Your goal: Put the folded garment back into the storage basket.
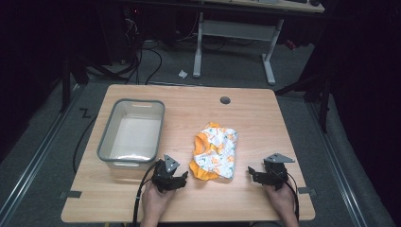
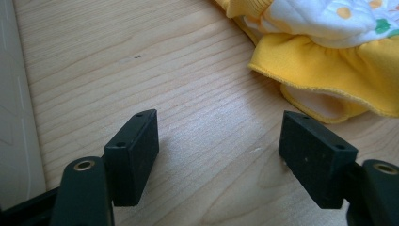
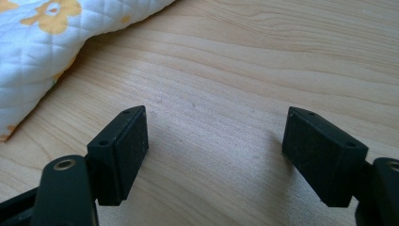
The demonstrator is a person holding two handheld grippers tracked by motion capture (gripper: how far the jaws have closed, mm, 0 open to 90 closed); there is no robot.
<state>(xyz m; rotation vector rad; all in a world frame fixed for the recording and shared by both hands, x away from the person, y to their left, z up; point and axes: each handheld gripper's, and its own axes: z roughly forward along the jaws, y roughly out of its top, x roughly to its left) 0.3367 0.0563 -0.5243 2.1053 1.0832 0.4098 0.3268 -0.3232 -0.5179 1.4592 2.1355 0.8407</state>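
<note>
A small quilted garment [image 1: 215, 151], white with orange flowers and yellow trim, lies folded near the middle of the wooden table [image 1: 246, 118]. My left gripper [image 1: 182, 178] rests low on the table just left of its near edge, jaws wide open and empty. In the left gripper view the garment's yellow hem [image 2: 329, 70] sits ahead and to the right of the gripper [image 2: 219, 141]. My right gripper [image 1: 251, 173] is open and empty to the garment's right, a short gap away. The right gripper view has the quilted cloth [image 3: 51, 42] at upper left, beyond the gripper [image 3: 216, 141].
A grey plastic bin [image 1: 132, 134] with a pale inside stands on the left half of the table; its wall [image 2: 14, 122] is close beside my left gripper. A round cable hole [image 1: 225, 100] is at the table's far edge. Another desk's legs [image 1: 269, 61] and cables stand on the floor behind.
</note>
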